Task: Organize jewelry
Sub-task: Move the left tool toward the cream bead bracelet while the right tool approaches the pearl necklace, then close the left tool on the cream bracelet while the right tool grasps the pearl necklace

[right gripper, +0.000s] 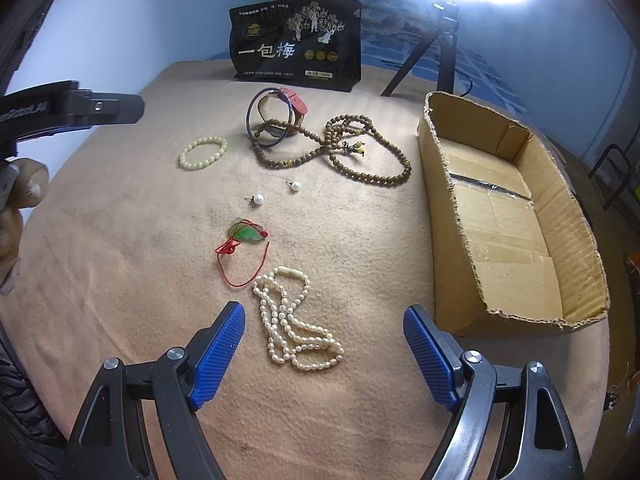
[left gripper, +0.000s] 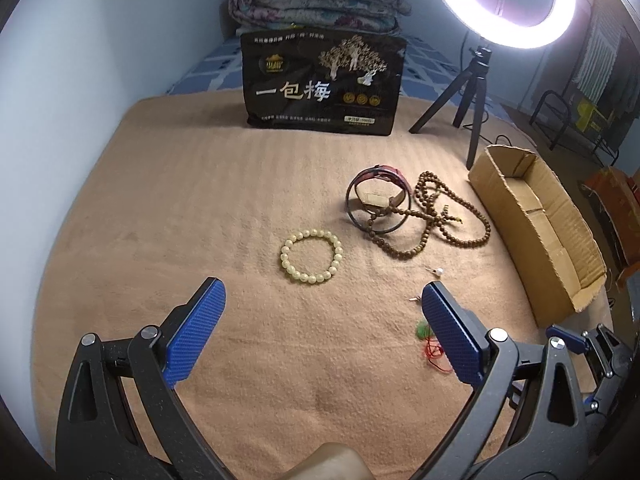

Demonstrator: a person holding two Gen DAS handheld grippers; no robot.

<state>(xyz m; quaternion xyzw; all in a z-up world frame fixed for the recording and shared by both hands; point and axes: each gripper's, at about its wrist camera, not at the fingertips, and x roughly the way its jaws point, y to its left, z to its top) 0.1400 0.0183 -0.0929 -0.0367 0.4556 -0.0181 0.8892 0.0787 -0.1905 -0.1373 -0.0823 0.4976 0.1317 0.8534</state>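
Jewelry lies on a tan blanket (left gripper: 160, 200). A pale bead bracelet (left gripper: 312, 256) (right gripper: 203, 152) lies just ahead of my open, empty left gripper (left gripper: 322, 294). A brown bead necklace (left gripper: 432, 216) (right gripper: 344, 148) and a dark bangle with a red watch (left gripper: 378, 196) (right gripper: 280, 114) lie farther off. Two pearl earrings (right gripper: 276, 193), a green pendant on red cord (right gripper: 244, 236) and a white pearl necklace (right gripper: 296, 328) lie before my open, empty right gripper (right gripper: 324, 320), whose jaws stand on either side of the pearl necklace.
An open, empty cardboard box (left gripper: 540, 220) (right gripper: 504, 216) sits at the right edge of the blanket. A black snack bag (left gripper: 322, 82) (right gripper: 296, 46) stands at the back. A ring light on a tripod (left gripper: 468, 96) stands back right. A folded quilt (left gripper: 316, 4) lies behind.
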